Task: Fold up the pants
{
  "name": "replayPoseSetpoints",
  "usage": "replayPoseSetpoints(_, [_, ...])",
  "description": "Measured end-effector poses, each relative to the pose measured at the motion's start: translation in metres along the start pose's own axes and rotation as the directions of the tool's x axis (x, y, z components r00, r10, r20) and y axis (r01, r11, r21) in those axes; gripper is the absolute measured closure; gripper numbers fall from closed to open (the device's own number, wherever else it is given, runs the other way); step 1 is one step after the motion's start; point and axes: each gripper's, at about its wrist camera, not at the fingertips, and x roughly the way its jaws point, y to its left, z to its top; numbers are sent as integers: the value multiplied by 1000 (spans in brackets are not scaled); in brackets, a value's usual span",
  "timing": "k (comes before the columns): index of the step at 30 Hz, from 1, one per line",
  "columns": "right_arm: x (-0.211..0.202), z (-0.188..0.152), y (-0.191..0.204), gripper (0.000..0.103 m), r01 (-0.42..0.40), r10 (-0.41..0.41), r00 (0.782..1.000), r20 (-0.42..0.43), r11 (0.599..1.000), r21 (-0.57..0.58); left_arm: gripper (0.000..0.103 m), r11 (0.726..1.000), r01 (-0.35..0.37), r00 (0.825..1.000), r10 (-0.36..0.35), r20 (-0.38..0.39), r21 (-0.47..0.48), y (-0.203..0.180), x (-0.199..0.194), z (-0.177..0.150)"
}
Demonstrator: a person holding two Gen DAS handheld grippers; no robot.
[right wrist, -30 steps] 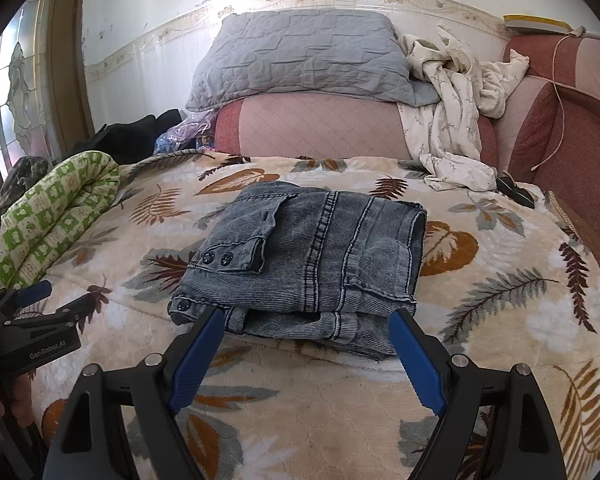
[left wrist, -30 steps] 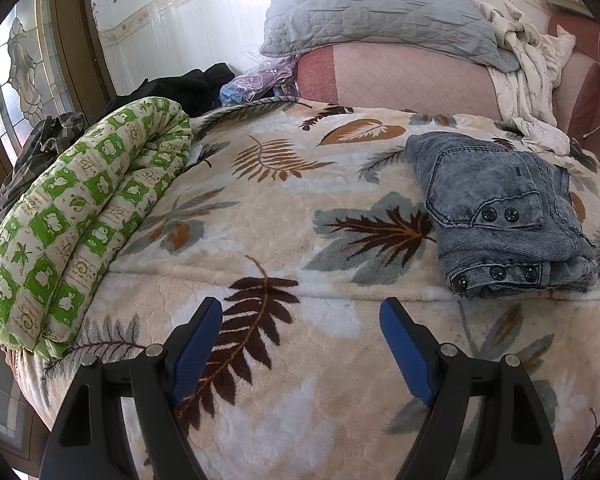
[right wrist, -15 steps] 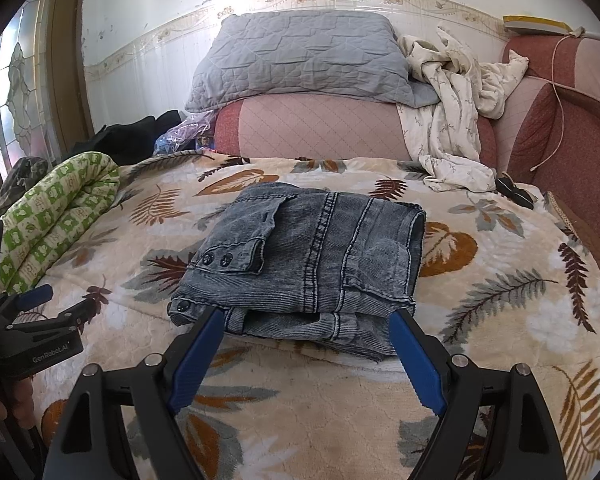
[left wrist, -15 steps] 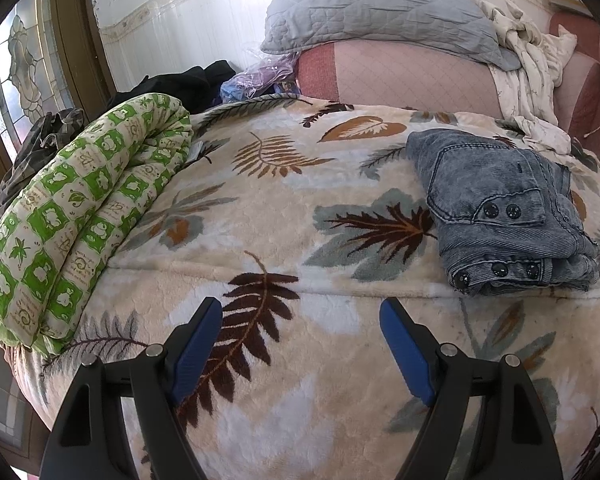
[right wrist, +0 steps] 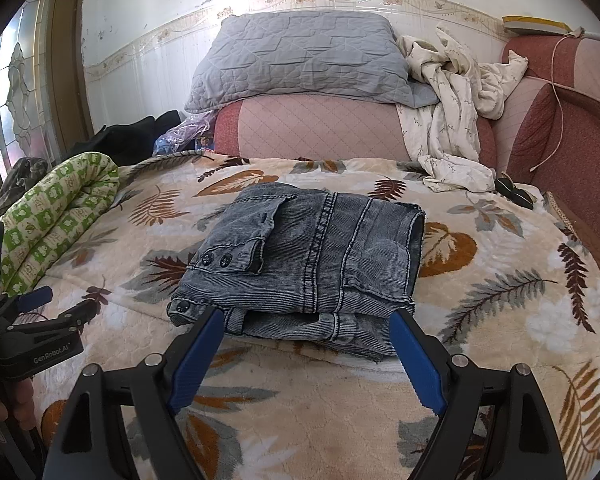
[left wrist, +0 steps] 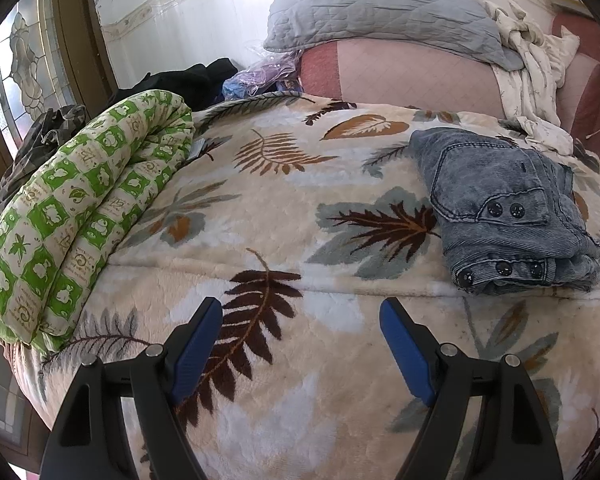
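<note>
Bounding the left edge: a rolled green-and-white quilt lies along the side of the leaf-print blanket, with dark clothes heaped behind it by the window frame.
Open room, left half: bare blanket runs from the quilt across to the pants, with nothing lying on it.
Left gripper: jaws wide apart and empty, blue pads hanging over the near part of the blanket, above a dark brown fern print.
Pants: grey-blue denim, folded into a compact stack, lying flat near the middle of the blanket; a flap with two dark snaps faces left and the waistband snaps sit at the near left corner.
Pants relative to left gripper: to its right and farther off, well apart from both pads.
Right gripper: jaws wide apart and empty, the two blue pads flanking the near edge of the stack; whether they touch the cloth cannot be told.
Far edge: a pink padded headboard carries a grey quilted pillow; a crumpled cream sheet spills from it onto the blanket's far right corner.
Right edge: a red padded side panel rises beside the blanket.
Right wrist view only: the left gripper's body seen from the side at the left margin, with fingers of a hand below it; wall switches; the pants' right-hand fold.
Left wrist view only: the quilt's near end at the blanket's edge.
</note>
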Motion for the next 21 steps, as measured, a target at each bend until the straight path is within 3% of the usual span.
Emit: replayPoseSetpoints(21, [1,0,0,16,2,-2,1000,-1,1000,-1,22,1000,-1,1000,1,-5,-6,2,2,-1])
